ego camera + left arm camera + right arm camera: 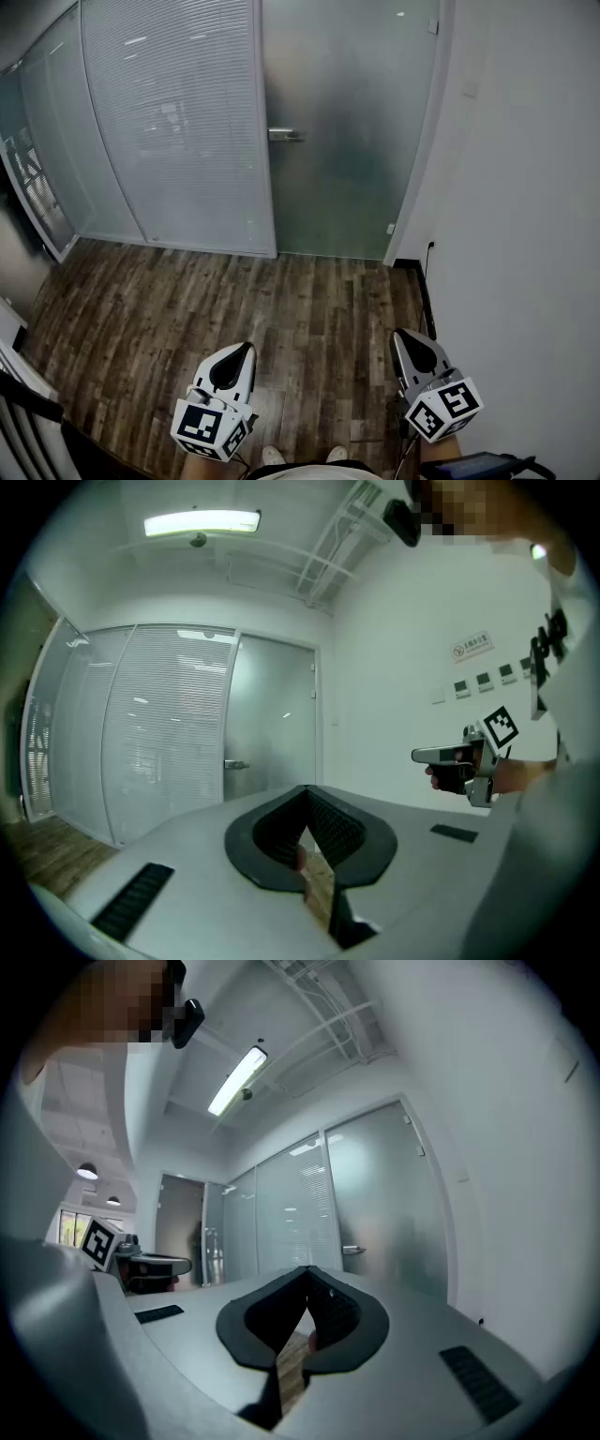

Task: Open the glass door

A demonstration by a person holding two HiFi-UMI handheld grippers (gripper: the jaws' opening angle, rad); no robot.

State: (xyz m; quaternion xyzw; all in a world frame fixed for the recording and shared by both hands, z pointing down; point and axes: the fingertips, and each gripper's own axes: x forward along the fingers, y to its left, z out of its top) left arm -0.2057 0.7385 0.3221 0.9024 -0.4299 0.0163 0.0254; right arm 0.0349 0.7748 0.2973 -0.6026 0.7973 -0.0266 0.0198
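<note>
At twelve o'clock, across the dark wood-plank floor [187,300], the frosted glass door [352,159] stands closed, with its silver metal lever handle [284,135] at its left edge. Both tools hang low and well apart from it, probably because the approach has not begun: the left gripper [242,351] at seven o'clock, the right gripper [401,336] at five. Each pair of jaws is pressed together, empty and touching nothing.

The left grey, black-padded hand-held gripper [244,349] is held low and level, pointing forward, with its jaws together and nothing between them. The right grey, black-padded hand-held gripper [403,334] is alongside and well apart from it, also level, with its jaws closed and empty. A hand [457,776] is wrapped round the right one's handle.
</note>
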